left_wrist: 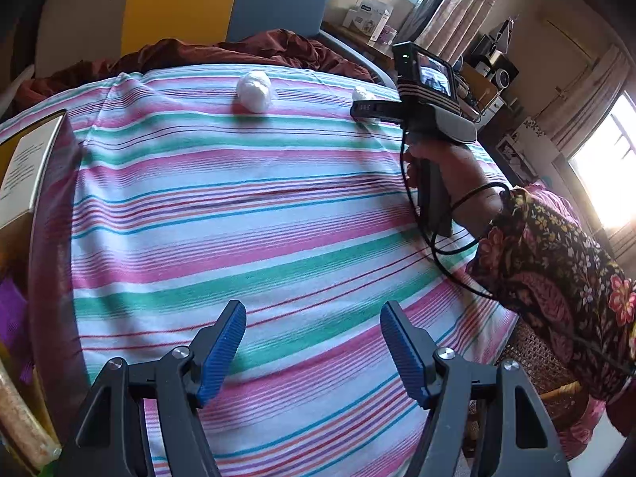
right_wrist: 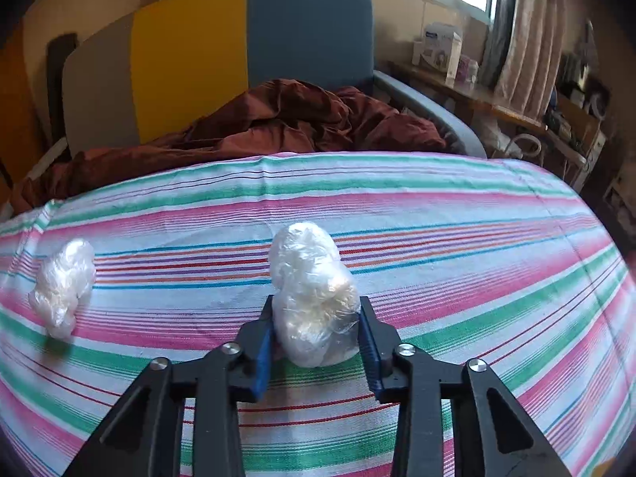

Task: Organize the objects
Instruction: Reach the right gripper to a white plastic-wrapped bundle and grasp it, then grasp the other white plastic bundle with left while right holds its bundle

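Two white plastic-wrapped bundles lie on the striped cloth [right_wrist: 477, 262]. In the right wrist view my right gripper [right_wrist: 317, 310] is closed around the nearer bundle [right_wrist: 314, 294], both blue pads against its sides, low on the cloth. The second bundle [right_wrist: 61, 282] lies apart to the left. In the left wrist view my left gripper [left_wrist: 313, 320] is open and empty over the cloth's [left_wrist: 238, 206] near part. The free bundle [left_wrist: 254, 89] lies far ahead. The right gripper [left_wrist: 363, 109] sits at the far right over the other bundle [left_wrist: 362, 93], mostly hidden.
A cardboard box [left_wrist: 28, 167] stands at the cloth's left edge, with packets below it. A crumpled maroon blanket [right_wrist: 278, 123] lies beyond the cloth against a yellow and blue headboard [right_wrist: 246, 39]. Cluttered shelves [right_wrist: 516, 107] and curtains are at the right. A wicker seat [left_wrist: 532, 353] stands below the right arm.
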`<state>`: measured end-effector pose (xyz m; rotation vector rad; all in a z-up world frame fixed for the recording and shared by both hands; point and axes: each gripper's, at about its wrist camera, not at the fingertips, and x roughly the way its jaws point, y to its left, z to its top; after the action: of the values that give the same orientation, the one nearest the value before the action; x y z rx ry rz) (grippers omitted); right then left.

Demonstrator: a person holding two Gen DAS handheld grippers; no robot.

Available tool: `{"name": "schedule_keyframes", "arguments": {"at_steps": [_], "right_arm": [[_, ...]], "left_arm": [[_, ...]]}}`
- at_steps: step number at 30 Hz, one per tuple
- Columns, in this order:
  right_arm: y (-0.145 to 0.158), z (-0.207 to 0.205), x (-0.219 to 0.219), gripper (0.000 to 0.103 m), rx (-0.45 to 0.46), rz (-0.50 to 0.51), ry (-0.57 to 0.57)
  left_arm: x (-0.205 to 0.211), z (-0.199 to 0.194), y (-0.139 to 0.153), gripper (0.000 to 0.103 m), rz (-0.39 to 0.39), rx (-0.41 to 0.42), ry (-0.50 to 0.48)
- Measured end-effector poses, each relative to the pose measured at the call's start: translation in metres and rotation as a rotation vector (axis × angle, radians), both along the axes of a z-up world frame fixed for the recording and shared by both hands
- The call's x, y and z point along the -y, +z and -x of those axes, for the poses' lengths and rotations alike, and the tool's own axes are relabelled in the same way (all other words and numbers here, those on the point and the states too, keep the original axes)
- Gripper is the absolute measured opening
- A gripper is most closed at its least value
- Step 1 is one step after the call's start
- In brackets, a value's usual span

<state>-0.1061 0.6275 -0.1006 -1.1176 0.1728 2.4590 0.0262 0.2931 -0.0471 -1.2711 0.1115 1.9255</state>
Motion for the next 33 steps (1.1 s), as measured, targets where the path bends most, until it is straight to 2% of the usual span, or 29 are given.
{"name": "schedule_keyframes", "arguments": {"at_steps": [4,10,14,19,21,24,33], "right_arm": [[0.001,0.001,0.008,0.037,0.005,-0.044,0.013],[0.004,-0.002,0.009,0.037,-0.018,-0.054,0.017],[0.006,-0.005,0.008,0.037,-0.039,-0.052,0.01],[0.006,-0.008,0.003,0.037,-0.055,-0.035,-0.008],[0.007,-0.009,0.001,0.037,-0.064,-0.027,-0.016],[0.008,-0.012,-0.002,0.037,-0.077,-0.015,-0.028],[0.008,-0.015,-0.005,0.037,-0.096,-0.01,-0.043]], "left_arm": [[-0.009,0.003,0.003,0.071,-0.001,-0.015,-0.001],[-0.024,0.02,0.006,0.071,-0.005,-0.022,0.021],[-0.039,0.038,0.01,0.071,0.003,-0.063,0.036],[-0.067,0.076,0.013,0.073,0.033,-0.147,0.086],[-0.077,0.094,0.009,0.08,0.035,-0.145,0.116],[-0.093,0.122,0.003,0.08,0.046,-0.138,0.172],[-0.138,0.174,-0.012,0.082,0.129,-0.254,0.242]]}}
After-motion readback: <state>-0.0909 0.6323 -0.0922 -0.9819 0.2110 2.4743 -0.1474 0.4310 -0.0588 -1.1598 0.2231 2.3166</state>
